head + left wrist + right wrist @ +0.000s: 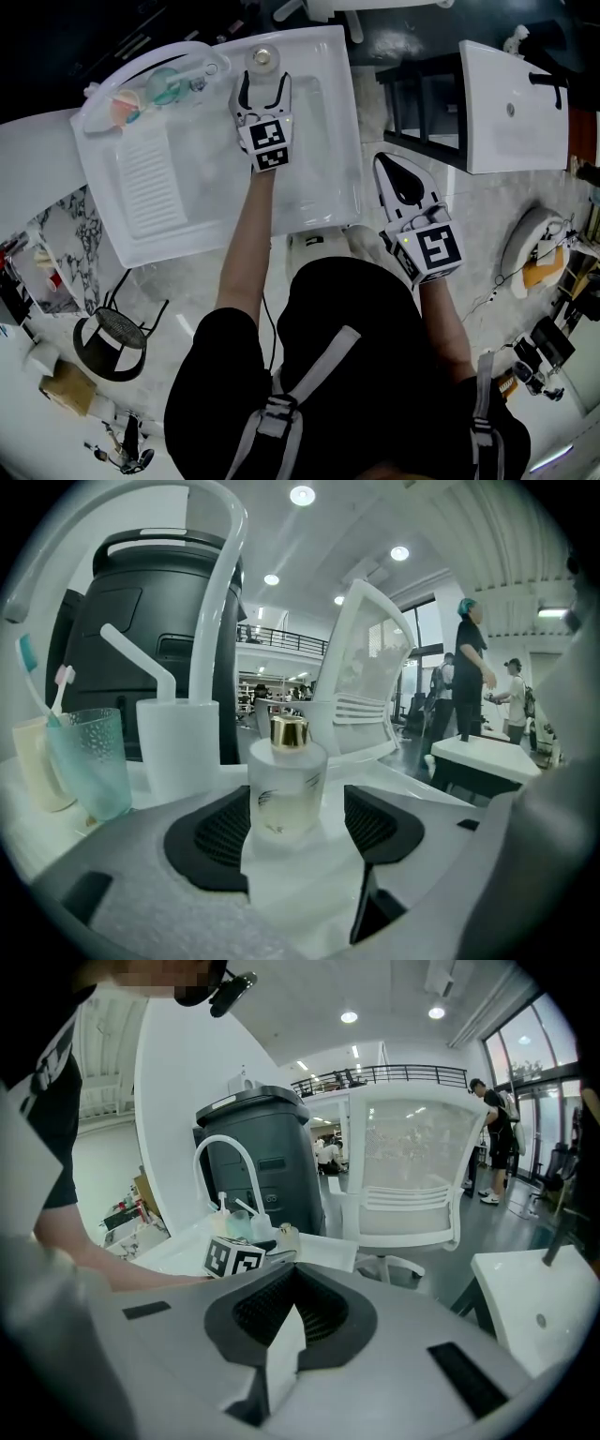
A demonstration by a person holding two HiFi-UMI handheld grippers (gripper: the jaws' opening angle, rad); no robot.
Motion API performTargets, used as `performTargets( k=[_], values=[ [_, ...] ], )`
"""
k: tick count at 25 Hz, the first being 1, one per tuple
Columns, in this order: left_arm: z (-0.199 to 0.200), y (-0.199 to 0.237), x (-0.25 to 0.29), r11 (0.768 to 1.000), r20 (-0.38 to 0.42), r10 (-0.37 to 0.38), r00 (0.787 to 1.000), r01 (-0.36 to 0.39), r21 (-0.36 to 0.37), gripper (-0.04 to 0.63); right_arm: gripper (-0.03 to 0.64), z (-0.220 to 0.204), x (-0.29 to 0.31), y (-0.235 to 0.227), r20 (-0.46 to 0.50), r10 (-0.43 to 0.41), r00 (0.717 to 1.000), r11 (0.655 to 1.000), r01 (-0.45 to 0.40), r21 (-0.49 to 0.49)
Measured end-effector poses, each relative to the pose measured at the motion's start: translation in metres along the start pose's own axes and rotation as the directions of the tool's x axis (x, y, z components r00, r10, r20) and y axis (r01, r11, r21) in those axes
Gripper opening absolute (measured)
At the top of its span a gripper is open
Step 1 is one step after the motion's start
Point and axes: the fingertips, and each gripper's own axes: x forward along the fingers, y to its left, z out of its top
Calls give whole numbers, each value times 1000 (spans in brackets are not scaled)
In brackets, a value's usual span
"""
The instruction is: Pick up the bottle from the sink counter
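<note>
While the left tool [262, 81] brackets the bottle [262, 59], the right tool [384, 169] hangs off the bench [187, 216].
Teal cup [165, 84] at the white bench's back left; white faucet [223, 621] next; frosted bottle, gold cap, upright on the back rim just right of the faucet base; left tool with jaws apart, one on either side of the bottle, pads not pressing it; right tool with jaws together, empty, past the bench's right edge.
</note>
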Motion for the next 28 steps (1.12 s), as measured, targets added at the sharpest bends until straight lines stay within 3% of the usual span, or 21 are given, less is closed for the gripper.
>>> performTargets(
  k=[15, 28],
  values=[
    [5, 8, 28, 990, 35, 143, 989, -143, 10, 321, 3, -7, 0, -9, -15, -23, 1000, 999, 23, 22],
    [5, 15, 45, 961, 16, 278, 961, -278, -13, 324, 3, -9, -2, -13, -20, -32, 999, 999, 33, 32]
  ],
)
